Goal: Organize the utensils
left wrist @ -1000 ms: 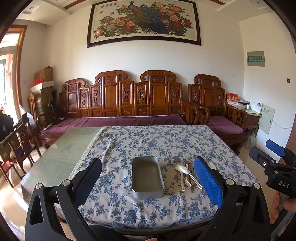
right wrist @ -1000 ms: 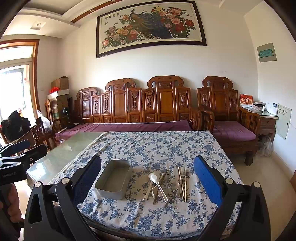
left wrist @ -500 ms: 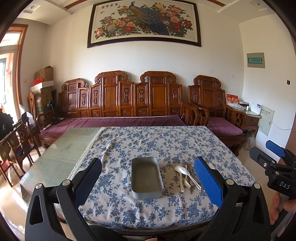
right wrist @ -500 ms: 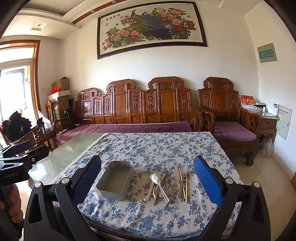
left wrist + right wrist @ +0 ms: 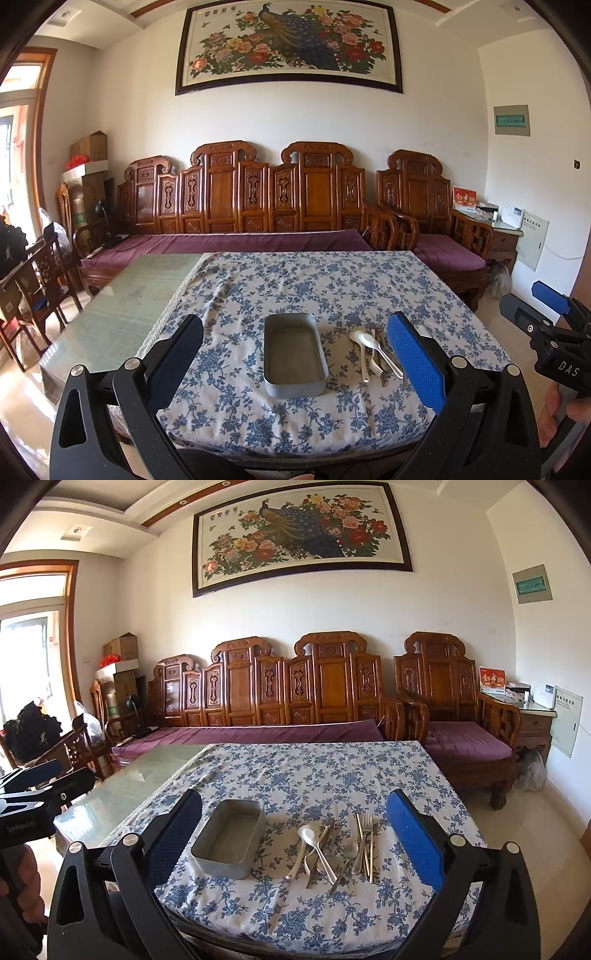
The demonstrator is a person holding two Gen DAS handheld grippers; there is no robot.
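Observation:
An empty grey metal tray point(image 5: 294, 354) point(image 5: 229, 837) lies on the blue-flowered tablecloth near the front edge. To its right lies a loose pile of utensils point(image 5: 334, 847) point(image 5: 375, 350): a white spoon point(image 5: 304, 840), metal spoons and forks point(image 5: 365, 834). My left gripper point(image 5: 295, 358) is open and empty, held back from the table and facing the tray. My right gripper point(image 5: 293, 840) is open and empty, facing the gap between tray and pile. Each gripper shows at the edge of the other's view, the right one point(image 5: 546, 321) and the left one point(image 5: 40, 790).
The tablecloth point(image 5: 317, 775) covers the right part of a glass-topped table point(image 5: 125, 302). A carved wooden bench point(image 5: 240, 206) with purple cushions stands behind it, an armchair point(image 5: 454, 716) at the back right, and wooden chairs point(image 5: 37, 280) at the left.
Both views have drifted slightly; the scene sits a little lower in frame, as if both grippers tilted up a bit. Nothing on the table has moved.

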